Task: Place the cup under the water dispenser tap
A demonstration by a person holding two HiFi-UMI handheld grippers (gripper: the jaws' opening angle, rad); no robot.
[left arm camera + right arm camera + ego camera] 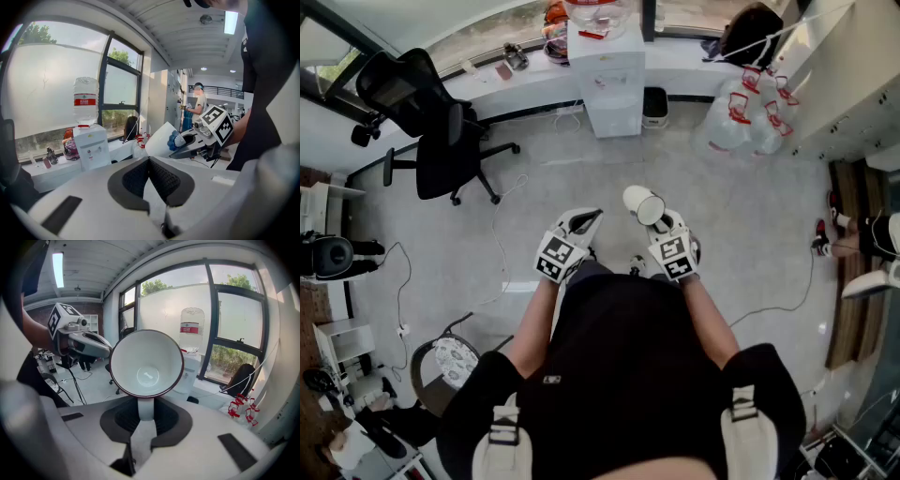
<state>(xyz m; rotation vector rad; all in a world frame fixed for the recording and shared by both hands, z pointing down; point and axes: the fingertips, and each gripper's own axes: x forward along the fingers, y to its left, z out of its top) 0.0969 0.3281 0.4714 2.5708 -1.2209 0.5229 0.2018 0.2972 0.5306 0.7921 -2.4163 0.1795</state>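
Observation:
A white cup (643, 204) with a dark red rim hangs in the air in front of me, tipped so that its mouth faces back at the right gripper view. My right gripper (656, 217) is shut on the cup's (146, 363) handle, which sits between the pads (161, 416). My left gripper (589, 220) floats just left of it, shut and empty (149, 161). The white water dispenser (605, 80), with a bottle on top (86, 101), stands against the window wall a few steps ahead. In the right gripper view the cup hides most of the dispenser (191, 373).
A black office chair (427, 122) stands to the left of the dispenser. A small black bin (654, 105) and a heap of empty water bottles (745, 117) are to its right. Cables (497, 244) trail over the grey floor. Another person's legs (872, 234) show at the right edge.

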